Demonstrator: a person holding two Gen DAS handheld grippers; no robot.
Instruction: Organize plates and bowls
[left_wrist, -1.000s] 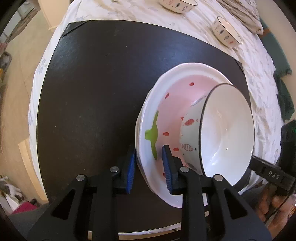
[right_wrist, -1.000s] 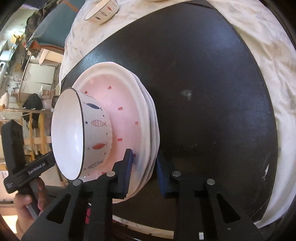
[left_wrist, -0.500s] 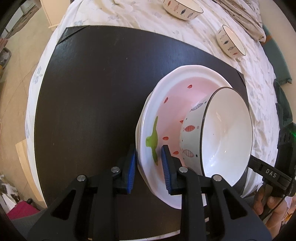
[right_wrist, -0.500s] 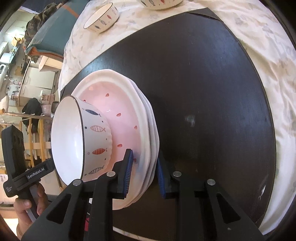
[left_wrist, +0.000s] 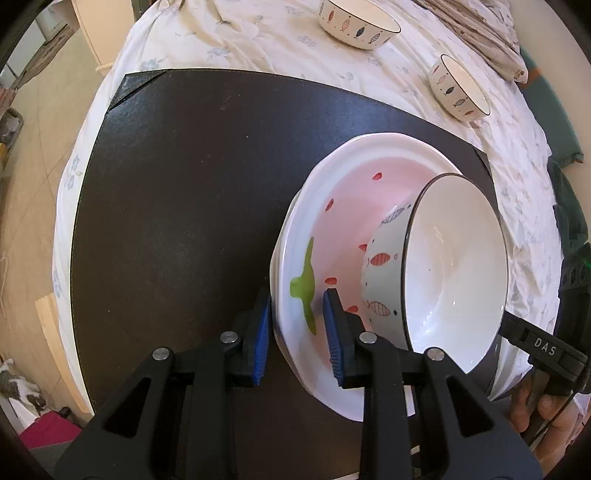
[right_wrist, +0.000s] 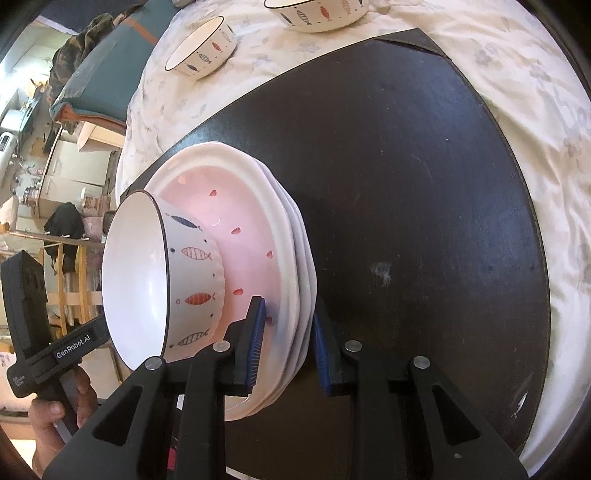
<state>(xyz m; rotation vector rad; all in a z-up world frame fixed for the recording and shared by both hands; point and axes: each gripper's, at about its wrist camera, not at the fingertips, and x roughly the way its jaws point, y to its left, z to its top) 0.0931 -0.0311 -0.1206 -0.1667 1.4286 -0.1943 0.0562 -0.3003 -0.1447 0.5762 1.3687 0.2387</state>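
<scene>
A stack of white plates (left_wrist: 369, 155), the top one pink inside with red seeds and a green stem, carries a white fish-pattern bowl (left_wrist: 454, 269). My left gripper (left_wrist: 297, 325) is shut on one rim of the stack. My right gripper (right_wrist: 286, 332) is shut on the opposite rim (right_wrist: 299, 258), with the bowl (right_wrist: 136, 273) beside it. The stack is held above the black mat (left_wrist: 177, 203), which also shows in the right wrist view (right_wrist: 424, 184). Two more fish-pattern bowls (left_wrist: 358, 22) (left_wrist: 460, 86) stand on the floral cloth beyond the mat.
The floral tablecloth (left_wrist: 258, 37) surrounds the mat. A striped towel (left_wrist: 476, 33) lies at the far right. The two loose bowls (right_wrist: 317, 13) (right_wrist: 201, 48) show in the right wrist view. A teal chair (right_wrist: 107, 55) and shelving stand beyond the table.
Both grippers have lifted the plate stack with the bowl higher and back; the mat and far bowls show more fully. The grips are unchanged.
</scene>
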